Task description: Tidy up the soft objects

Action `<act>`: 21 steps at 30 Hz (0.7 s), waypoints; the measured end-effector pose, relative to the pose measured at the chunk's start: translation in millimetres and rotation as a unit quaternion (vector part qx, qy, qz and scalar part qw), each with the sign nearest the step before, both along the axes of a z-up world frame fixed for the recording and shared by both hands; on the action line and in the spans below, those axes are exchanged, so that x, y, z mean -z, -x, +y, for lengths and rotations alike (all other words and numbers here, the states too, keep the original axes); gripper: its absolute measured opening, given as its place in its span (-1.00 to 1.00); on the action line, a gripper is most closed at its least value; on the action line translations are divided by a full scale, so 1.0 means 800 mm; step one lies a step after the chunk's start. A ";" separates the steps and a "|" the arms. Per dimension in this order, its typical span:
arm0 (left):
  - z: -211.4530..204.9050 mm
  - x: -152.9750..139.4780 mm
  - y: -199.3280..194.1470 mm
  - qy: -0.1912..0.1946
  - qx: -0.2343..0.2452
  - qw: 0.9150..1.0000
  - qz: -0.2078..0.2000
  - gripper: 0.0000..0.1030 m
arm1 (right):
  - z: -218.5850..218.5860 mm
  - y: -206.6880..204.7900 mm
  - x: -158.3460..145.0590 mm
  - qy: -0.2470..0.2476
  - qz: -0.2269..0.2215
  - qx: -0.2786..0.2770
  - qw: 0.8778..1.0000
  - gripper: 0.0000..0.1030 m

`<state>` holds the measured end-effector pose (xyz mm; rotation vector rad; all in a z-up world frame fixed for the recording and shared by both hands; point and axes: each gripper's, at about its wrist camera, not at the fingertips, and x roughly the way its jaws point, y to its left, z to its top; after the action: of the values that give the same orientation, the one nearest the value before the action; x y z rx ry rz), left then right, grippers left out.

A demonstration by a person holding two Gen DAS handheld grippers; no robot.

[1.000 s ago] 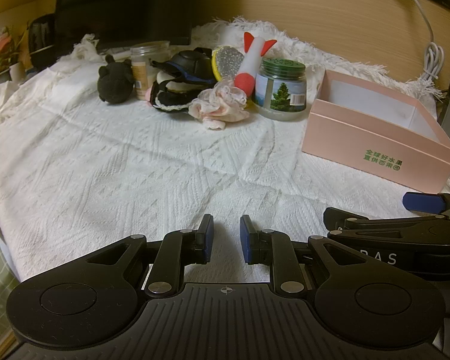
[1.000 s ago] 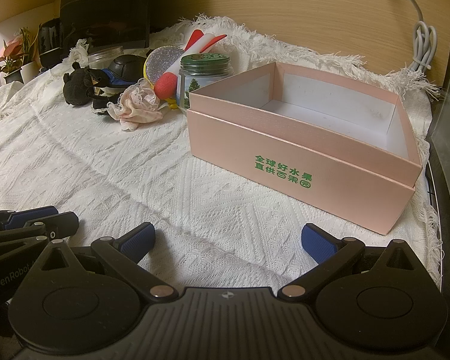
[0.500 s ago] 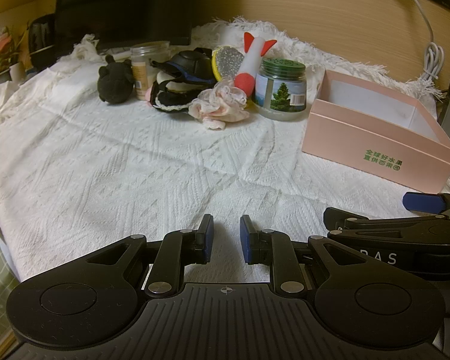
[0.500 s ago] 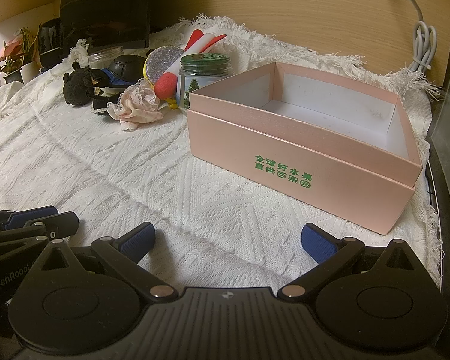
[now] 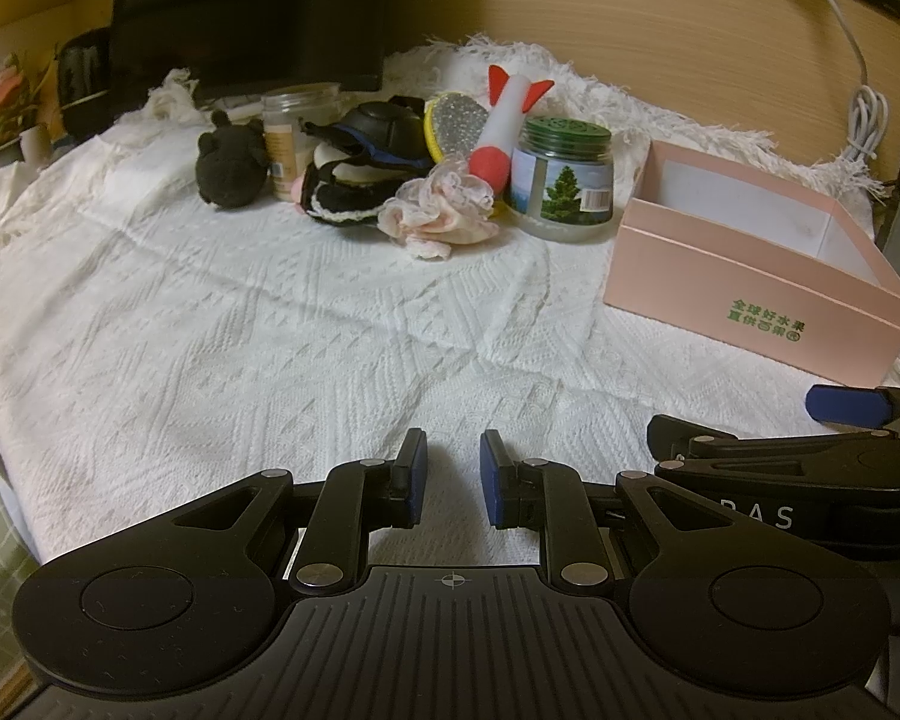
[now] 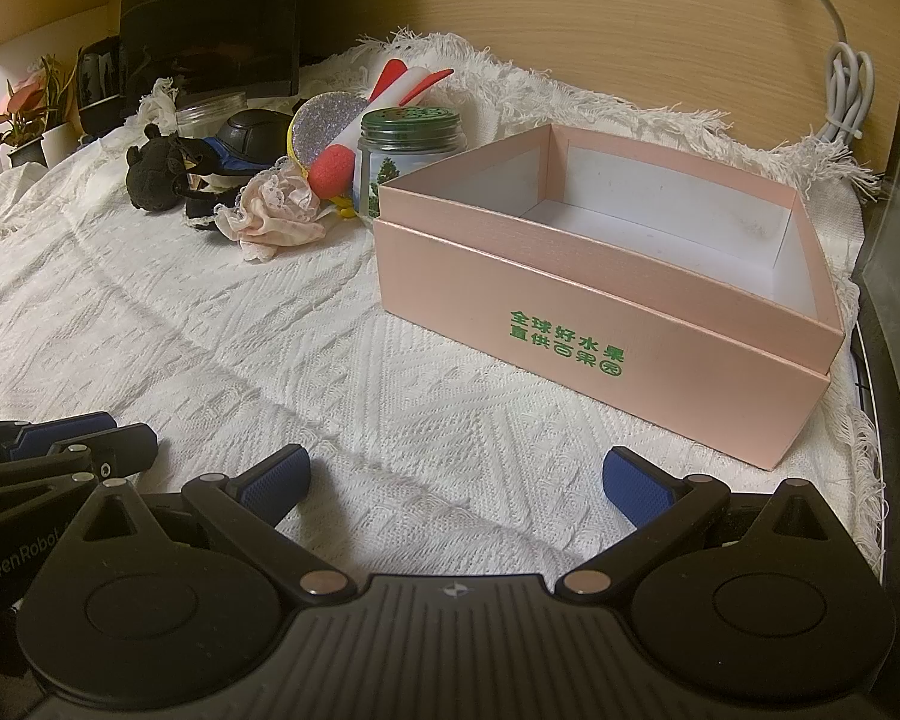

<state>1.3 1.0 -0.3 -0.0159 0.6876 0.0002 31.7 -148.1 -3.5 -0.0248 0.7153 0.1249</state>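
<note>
A pile of objects lies at the far side of the white cloth: a black plush toy (image 5: 231, 171), a black eye mask with white trim (image 5: 354, 192), a pink lace scrunchie (image 5: 441, 216), a red and white rocket plush (image 5: 501, 126) and a glittery yellow sponge (image 5: 453, 120). An empty pink box (image 5: 750, 282) stands at the right; it also shows in the right wrist view (image 6: 600, 312). My left gripper (image 5: 453, 477) is empty, its pads a narrow gap apart, low over the near cloth. My right gripper (image 6: 456, 480) is wide open and empty, in front of the box.
A glass jar with a green lid (image 5: 561, 180) and a clear plastic jar (image 5: 291, 138) stand in the pile. A dark monitor (image 5: 246, 6) and potted plant (image 5: 6, 120) are at the back left. A white cable (image 5: 864, 120) hangs on the wooden wall.
</note>
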 end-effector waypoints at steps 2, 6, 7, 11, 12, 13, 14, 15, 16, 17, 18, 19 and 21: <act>0.000 0.000 0.000 0.000 0.000 1.000 0.000 -0.58 | 0.000 0.000 0.000 0.000 0.000 0.000 1.000 1.00; 0.001 0.000 0.000 -0.001 0.001 1.000 0.000 -0.58 | 0.000 0.000 0.000 0.000 0.000 0.000 1.000 1.00; 0.001 0.000 0.001 -0.001 0.001 1.000 -0.001 -0.58 | 0.000 0.000 0.000 0.000 0.000 0.000 1.000 1.00; 0.001 0.001 0.001 -0.001 0.001 1.000 -0.002 -0.58 | 0.000 0.000 0.000 0.000 0.000 0.000 1.000 1.00; 0.001 0.001 0.001 -0.001 0.001 1.000 -0.002 -0.58 | 0.000 0.000 0.000 0.000 0.000 0.000 1.000 1.00; 0.001 0.001 0.001 -0.001 0.001 1.000 -0.002 -0.58 | 0.000 0.000 0.000 0.000 0.000 0.000 1.000 1.00; 0.001 0.001 0.001 -0.002 0.002 1.000 -0.002 -0.58 | 0.000 0.000 0.000 0.000 0.000 0.000 1.000 1.00; 0.001 0.001 0.001 -0.003 0.003 1.000 -0.003 -0.58 | 0.000 0.000 0.000 0.000 0.000 0.000 1.000 1.00; 0.001 0.001 0.001 -0.004 0.004 1.000 -0.003 -0.58 | 0.000 0.000 0.000 0.000 0.000 0.000 1.000 1.00; 0.001 0.001 0.001 -0.005 0.005 1.000 -0.003 -0.58 | 0.000 0.000 0.000 0.000 0.000 0.000 1.000 1.00; 0.001 0.000 0.001 -0.005 0.005 1.000 -0.003 -0.58 | 0.000 0.000 0.000 0.000 0.000 0.000 1.000 1.00; 0.001 0.000 0.000 -0.005 0.007 1.000 -0.002 -0.58 | 0.000 0.000 0.000 0.000 0.000 0.000 1.000 1.00; 0.001 0.000 0.001 -0.007 0.010 1.000 -0.003 -0.58 | 0.000 0.000 0.000 0.000 0.000 0.000 1.000 1.00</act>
<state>0.6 1.8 -0.1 0.0040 0.6823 -0.0136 31.7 -147.9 -3.2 -0.0249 0.7154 0.1245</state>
